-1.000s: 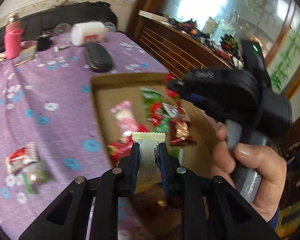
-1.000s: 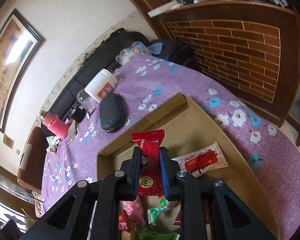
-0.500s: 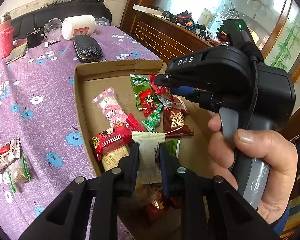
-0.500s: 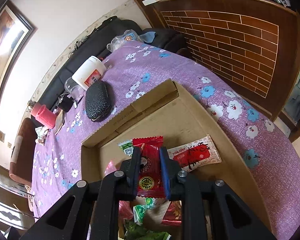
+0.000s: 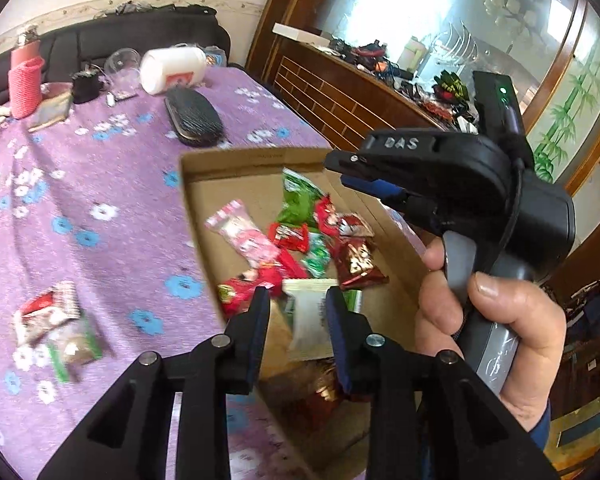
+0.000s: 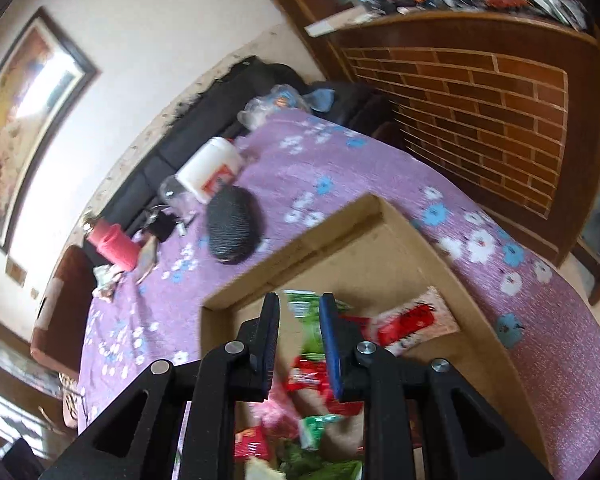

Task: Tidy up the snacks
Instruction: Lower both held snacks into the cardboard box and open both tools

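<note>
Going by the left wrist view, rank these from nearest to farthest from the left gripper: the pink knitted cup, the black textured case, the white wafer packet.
1. White wafer packet: between the opening jaws of the left gripper, over the cardboard box.
2. Black textured case: on the purple cloth just beyond the box's far edge.
3. Pink knitted cup: far left corner, near the sofa.

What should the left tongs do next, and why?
Probably lift away and go for the snacks on the purple cloth. The left tongs are opening, the white packet sits loose between them above the box, and those snacks lie outside it.
</note>
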The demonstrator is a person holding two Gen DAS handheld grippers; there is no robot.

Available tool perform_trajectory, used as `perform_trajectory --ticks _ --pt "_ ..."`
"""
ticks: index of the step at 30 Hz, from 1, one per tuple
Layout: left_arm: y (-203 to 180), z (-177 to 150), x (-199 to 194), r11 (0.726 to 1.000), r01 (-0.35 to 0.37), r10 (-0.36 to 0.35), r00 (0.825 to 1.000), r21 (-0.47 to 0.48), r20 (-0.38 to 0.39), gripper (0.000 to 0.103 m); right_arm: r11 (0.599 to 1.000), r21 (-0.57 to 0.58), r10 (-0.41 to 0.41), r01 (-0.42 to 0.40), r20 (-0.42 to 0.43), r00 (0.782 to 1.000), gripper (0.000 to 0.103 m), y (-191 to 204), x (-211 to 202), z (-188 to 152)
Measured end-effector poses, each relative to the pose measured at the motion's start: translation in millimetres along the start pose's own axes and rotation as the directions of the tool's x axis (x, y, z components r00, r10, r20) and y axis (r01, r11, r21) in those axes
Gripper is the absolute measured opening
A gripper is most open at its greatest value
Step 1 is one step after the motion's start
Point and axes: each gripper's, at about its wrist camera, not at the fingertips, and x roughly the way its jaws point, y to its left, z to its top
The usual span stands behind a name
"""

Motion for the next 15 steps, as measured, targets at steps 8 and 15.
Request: perform_trajectory --ticks 8,15 --pt "61 3 -47 0.99 -0.136 0.137 0.99 -0.02 0.045 0.028 0.975 -0.186 0.119 -0.123 -0.033 0.992 0.025 56 -2 -23" --pt "135 2 -61 0.966 -0.238 0.242 0.97 -0.102 0.025 0.036 0.917 -0.311 0.218 -0.249 -0.129 0.967 0.025 106 1 -61"
